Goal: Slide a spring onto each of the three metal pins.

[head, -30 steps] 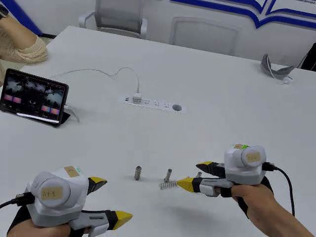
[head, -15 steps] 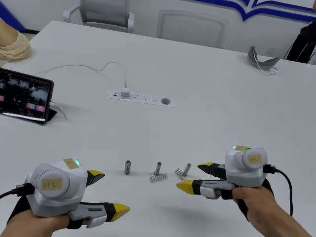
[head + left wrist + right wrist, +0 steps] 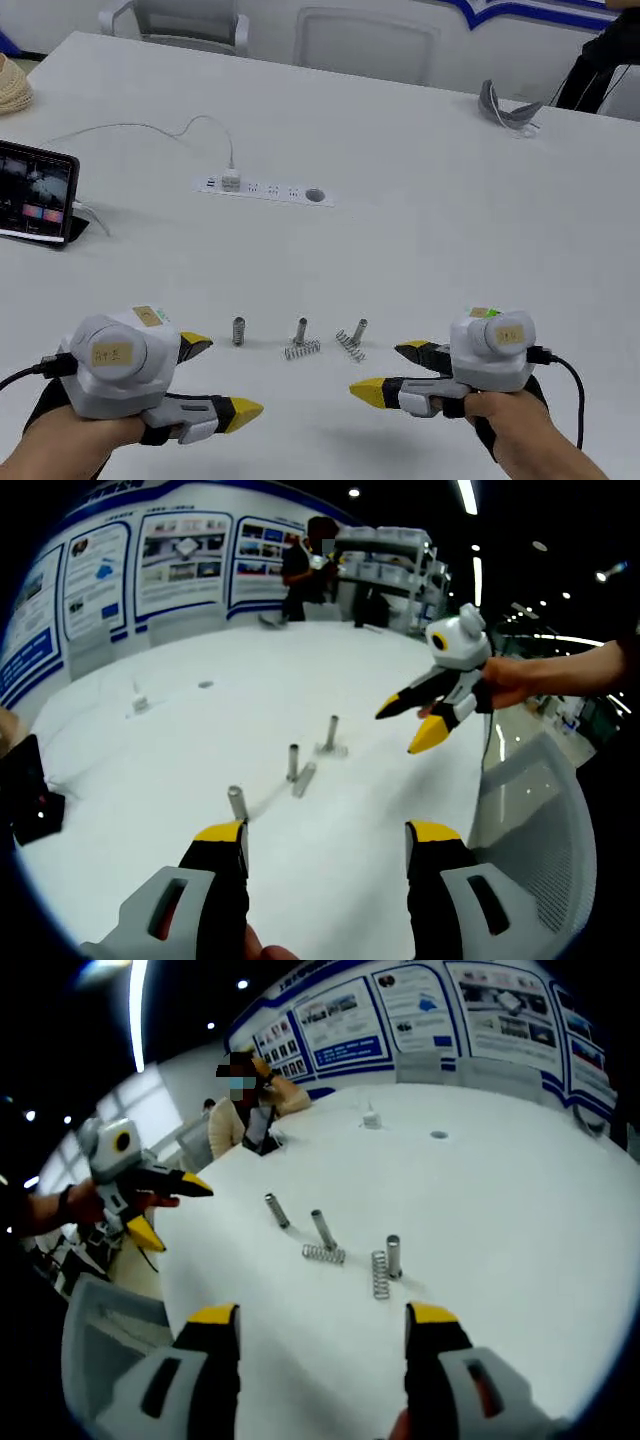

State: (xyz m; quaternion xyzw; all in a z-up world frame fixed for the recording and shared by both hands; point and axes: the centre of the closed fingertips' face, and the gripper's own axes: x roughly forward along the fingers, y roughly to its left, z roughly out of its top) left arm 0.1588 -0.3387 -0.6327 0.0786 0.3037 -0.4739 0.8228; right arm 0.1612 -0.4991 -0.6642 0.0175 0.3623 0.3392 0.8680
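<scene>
On the white table [image 3: 450,200], 3 short upright grey metal pins stand in a row ahead of both grippers: the left pin [image 3: 238,330], the middle pin [image 3: 300,329] and the right pin [image 3: 359,329]. The left pin looks ribbed, as if it wears a coil, though it is too small to be sure. 2 small silvery coil springs lie loose on the tabletop. The crosswise spring [image 3: 301,349] is just in front of the middle pin's foot, lying along the row. The slanted spring [image 3: 347,344] is just beside the right pin. The right gripper [image 3: 388,370], its yellow-tipped jaws spread wide with nothing between them, hovers near the right pin and is the nearer of the 2 grippers to both loose coils. In the right gripper view the slanted spring sits almost straight ahead with its long axis running roughly along the jaws, so closing as they stand would likely pinch it across the coil. The left gripper [image 3: 222,378] also gapes empty, low at the left and closest to the left pin.
</scene>
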